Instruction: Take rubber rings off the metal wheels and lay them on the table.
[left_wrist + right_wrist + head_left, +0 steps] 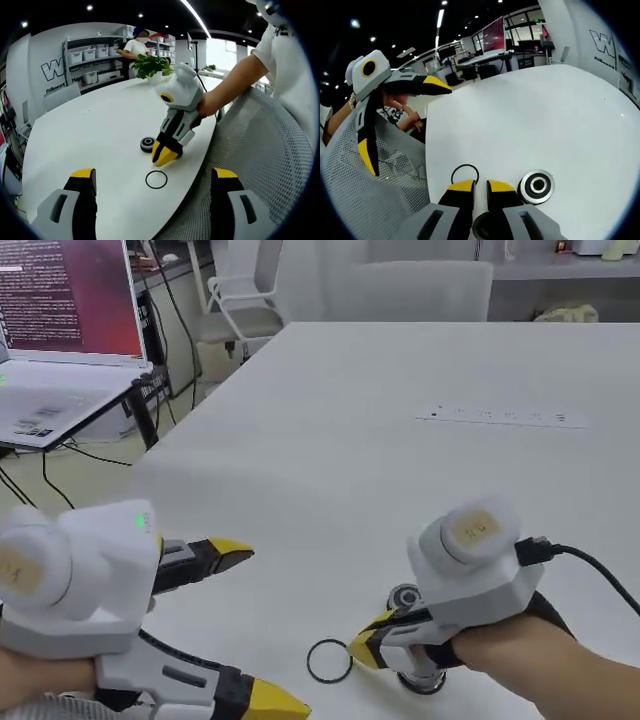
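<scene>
Item: white table (330,440), seen from the near edge. Left gripper (262,628), at 7 o'clock in the head view: fingers spread wide with nothing between them, yellow tips clear of the tabletop. Right gripper (364,650), at 5 o'clock: fingers drawn almost together with only a thin gap, nothing held between the tips, which point toward 9 o'clock and sit low over the table. Rubber ring (328,661): one thin black loop lying flat on the table, off any wheel, just beside the right gripper's tips at their 9 o'clock; in the right gripper view it lies just beyond the left-hand tip. First wheel (405,597): a round metal disc with a dark band round its rim, lying flat on the table at 1 o'clock from those tips, near the ring but apart from it. Second wheel (422,682): on the table under the body of the right gripper, at 4 o'clock from the tips and partly hidden, so I cannot tell whether it carries a ring. Power strip (500,417): white, lying flat at 1 o'clock on the far part of the table. Laptop (65,300): open, on a separate stand at 10 o'clock. Chair (420,290): pale, past the far edge at 12 o'clock. Plant (152,65): green, on the far end of the table in the left gripper view.
</scene>
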